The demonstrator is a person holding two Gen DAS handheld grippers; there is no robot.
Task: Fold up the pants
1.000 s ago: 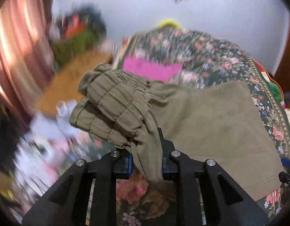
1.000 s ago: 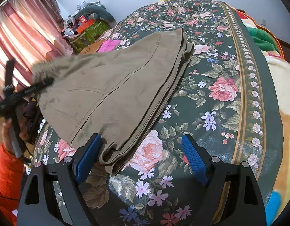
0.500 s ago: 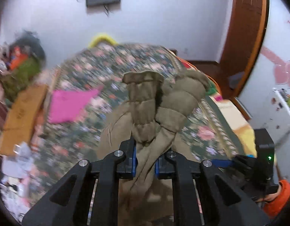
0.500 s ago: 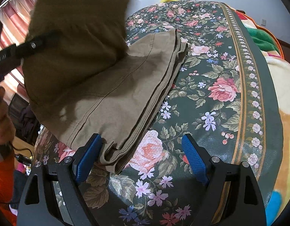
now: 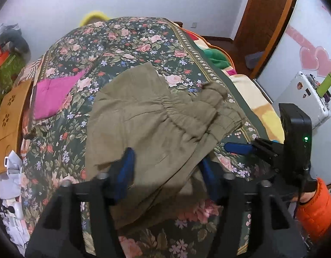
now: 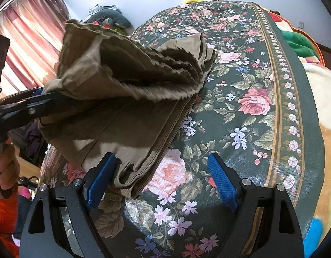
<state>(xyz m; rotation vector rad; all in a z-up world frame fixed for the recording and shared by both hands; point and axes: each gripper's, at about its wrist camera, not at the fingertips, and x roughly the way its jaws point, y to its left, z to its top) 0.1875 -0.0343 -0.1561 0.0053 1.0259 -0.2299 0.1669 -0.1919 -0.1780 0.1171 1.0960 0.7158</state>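
Observation:
Olive pants [image 5: 157,124] lie on the floral bed cover [image 5: 126,38], their elastic waistband end draped over the folded legs. My left gripper [image 5: 166,175] hovers over the near edge of that upper layer; its jaws are opening and the cloth lies slack between the blue pads, which do not press on it. In the right wrist view the waistband half [image 6: 114,68] sags above the folded legs [image 6: 126,129], beside the left gripper [image 6: 36,101]. My right gripper [image 6: 161,178] stands open at the near corner of the stack, which reaches just inside its left pad [image 6: 101,176].
A pink cloth [image 5: 51,92] lies on the bed's far left. A colourful blanket [image 6: 298,43] borders the bed on the right. Curtains [image 6: 30,43] and a clothes pile [image 6: 109,19] stand at the left, a wooden door [image 5: 268,21] at the far right.
The left gripper swung the waistband end over the folded legs toward the right gripper, then spread its jaws and let go of the cloth. The right gripper has stayed still and open.

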